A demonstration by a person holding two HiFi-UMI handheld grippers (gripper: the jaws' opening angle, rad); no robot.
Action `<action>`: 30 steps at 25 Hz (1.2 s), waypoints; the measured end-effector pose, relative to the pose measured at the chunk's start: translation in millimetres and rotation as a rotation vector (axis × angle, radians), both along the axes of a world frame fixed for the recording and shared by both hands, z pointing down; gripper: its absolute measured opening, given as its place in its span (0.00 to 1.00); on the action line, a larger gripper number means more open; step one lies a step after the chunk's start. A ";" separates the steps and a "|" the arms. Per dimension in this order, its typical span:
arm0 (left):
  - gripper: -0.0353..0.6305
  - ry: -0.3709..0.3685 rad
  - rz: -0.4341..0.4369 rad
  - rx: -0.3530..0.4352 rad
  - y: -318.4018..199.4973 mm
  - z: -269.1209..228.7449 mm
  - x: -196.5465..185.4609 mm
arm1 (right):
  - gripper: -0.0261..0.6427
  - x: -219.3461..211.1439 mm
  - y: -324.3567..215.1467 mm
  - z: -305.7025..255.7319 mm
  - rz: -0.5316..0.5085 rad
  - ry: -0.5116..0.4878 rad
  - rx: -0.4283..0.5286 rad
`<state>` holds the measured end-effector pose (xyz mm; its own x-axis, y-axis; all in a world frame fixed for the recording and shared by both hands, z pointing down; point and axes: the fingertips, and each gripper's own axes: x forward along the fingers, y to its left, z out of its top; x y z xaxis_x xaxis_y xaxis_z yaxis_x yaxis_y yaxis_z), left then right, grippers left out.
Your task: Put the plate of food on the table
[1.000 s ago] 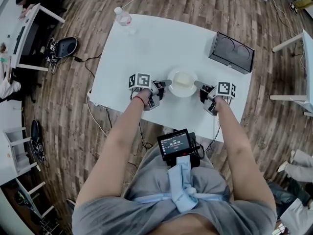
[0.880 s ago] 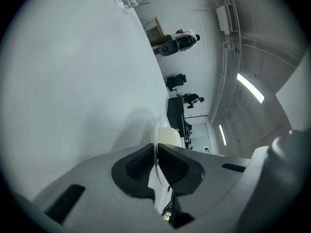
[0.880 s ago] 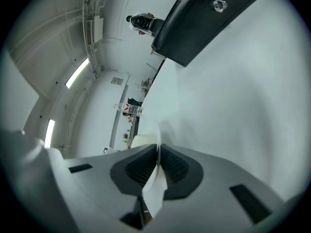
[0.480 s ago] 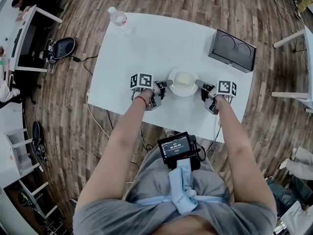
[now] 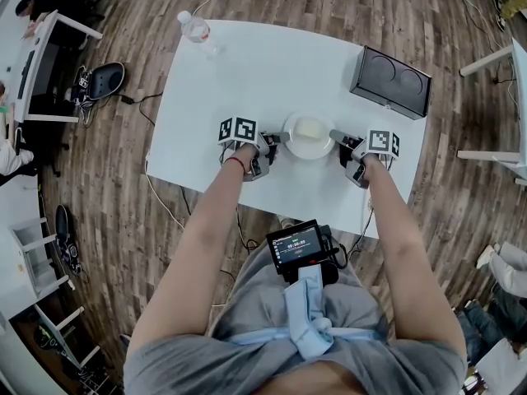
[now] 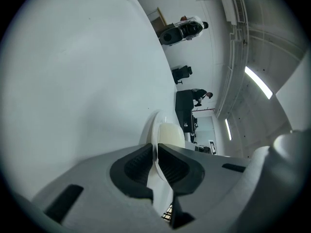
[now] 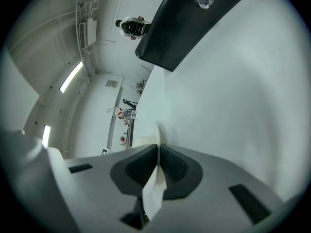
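Observation:
A white plate with a pale block of food sits over the near middle of the white table. My left gripper is shut on the plate's left rim, and my right gripper is shut on its right rim. In the left gripper view the thin rim runs between the jaws of the left gripper, with the food beyond. In the right gripper view the rim is pinched by the right gripper. Whether the plate touches the table I cannot tell.
A black box with two round recesses lies at the table's far right. A clear water bottle stands at the far left corner. A device with a screen hangs at my waist. Wooden floor, cables and other desks surround the table.
Both grippers and the plate have shifted slightly away from me across the table. Both stay shut on the rim.

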<state>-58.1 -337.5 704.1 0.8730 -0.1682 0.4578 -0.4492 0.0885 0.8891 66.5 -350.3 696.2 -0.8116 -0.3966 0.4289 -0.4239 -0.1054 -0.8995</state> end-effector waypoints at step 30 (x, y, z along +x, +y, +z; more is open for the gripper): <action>0.10 -0.114 0.074 0.389 30.2 -53.8 14.6 | 0.10 0.9 -4.2 -1.2 -0.061 0.133 0.052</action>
